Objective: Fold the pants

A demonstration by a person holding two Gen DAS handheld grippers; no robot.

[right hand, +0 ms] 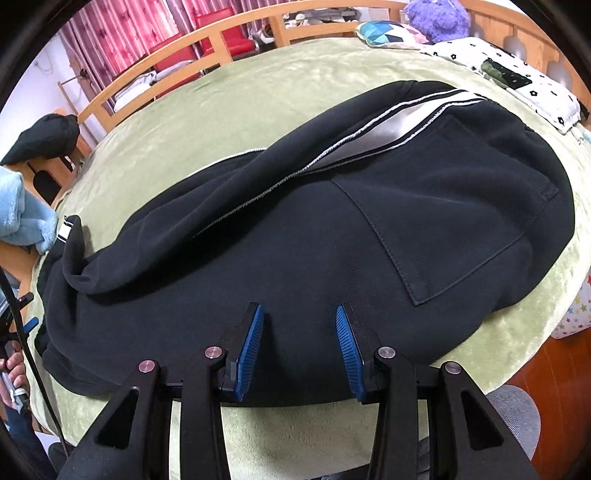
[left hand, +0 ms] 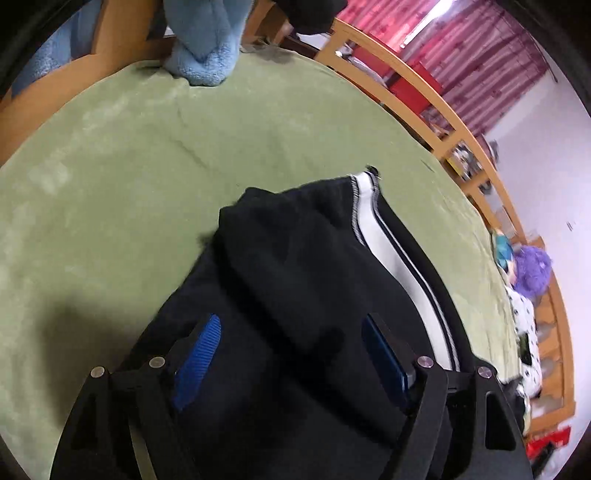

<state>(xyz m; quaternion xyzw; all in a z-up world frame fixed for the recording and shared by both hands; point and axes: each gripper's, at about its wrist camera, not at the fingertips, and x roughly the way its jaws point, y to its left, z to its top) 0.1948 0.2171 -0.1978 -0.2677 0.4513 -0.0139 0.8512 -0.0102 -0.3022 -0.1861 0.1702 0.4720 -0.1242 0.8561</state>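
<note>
Black pants (right hand: 295, 236) with a white side stripe (right hand: 384, 129) lie lengthwise on a green blanket (right hand: 221, 92). The back pocket (right hand: 454, 218) faces up at the right, and one leg lies twisted over the other toward the left. My right gripper (right hand: 299, 314) hovers over the near edge of the pants with its blue pads apart and nothing pinched. In the left wrist view the pants (left hand: 303, 251) bunch toward the hem, stripe (left hand: 391, 251) at the right. My left gripper (left hand: 291, 321) stands wide open over the black cloth, its pads not pressing on it.
A light blue fleece (left hand: 203, 48) lies at the blanket's far end. A wooden bed rail (left hand: 424, 96) runs along the far side, with red curtains behind. A purple plush (right hand: 439, 14) and a white flowered pillow (right hand: 539, 88) sit near the waistband end. A hand (right hand: 14, 369) shows at the left edge.
</note>
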